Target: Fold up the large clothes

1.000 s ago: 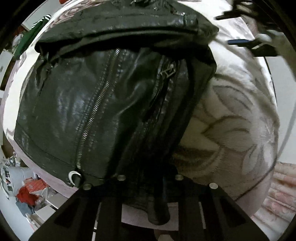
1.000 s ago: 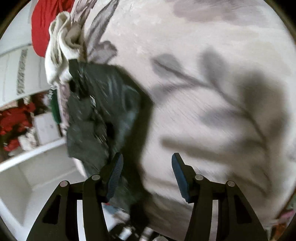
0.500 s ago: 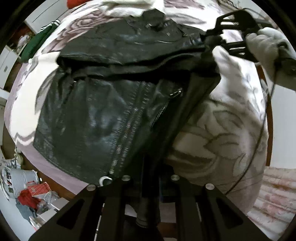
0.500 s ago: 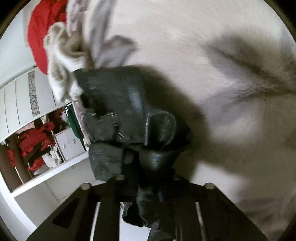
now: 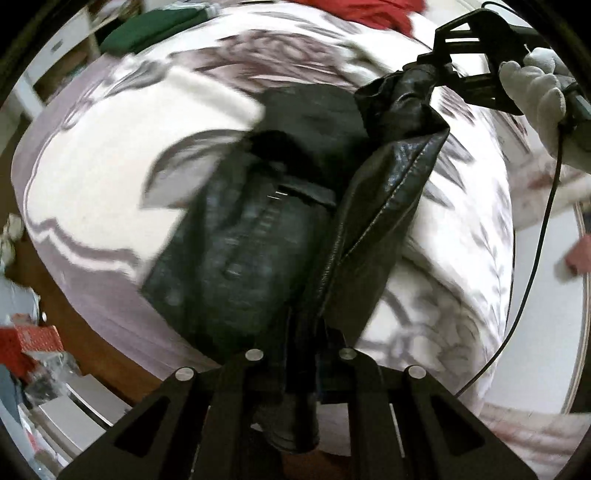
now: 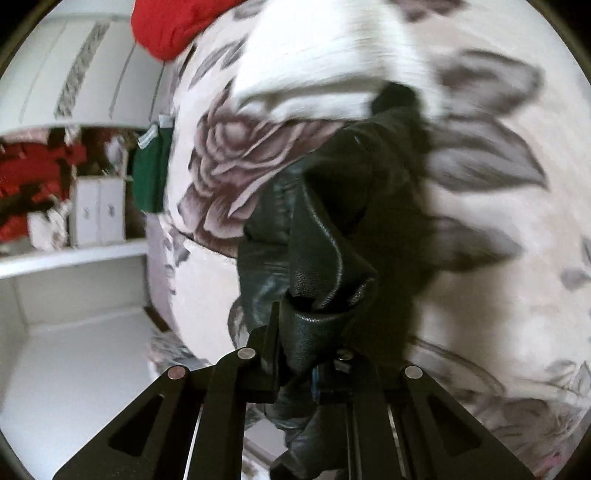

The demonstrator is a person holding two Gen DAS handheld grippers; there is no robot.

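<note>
Left wrist view: both claws clench the black jacket [image 5: 258, 240], stretched lengthwise from left claw [image 5: 301, 354] to right claw [image 5: 430, 68]

jacket [image 5: 251, 236] on bed [image 5: 92, 177]

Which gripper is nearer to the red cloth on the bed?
Right. The right gripper holds the jacket near the red cloth; the left gripper holds it at the opposite edge.

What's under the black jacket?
Under the jacket lies the flowery blanket on the bed. Whatever sits directly beneath the leather is covered, so I can't tell.
</note>
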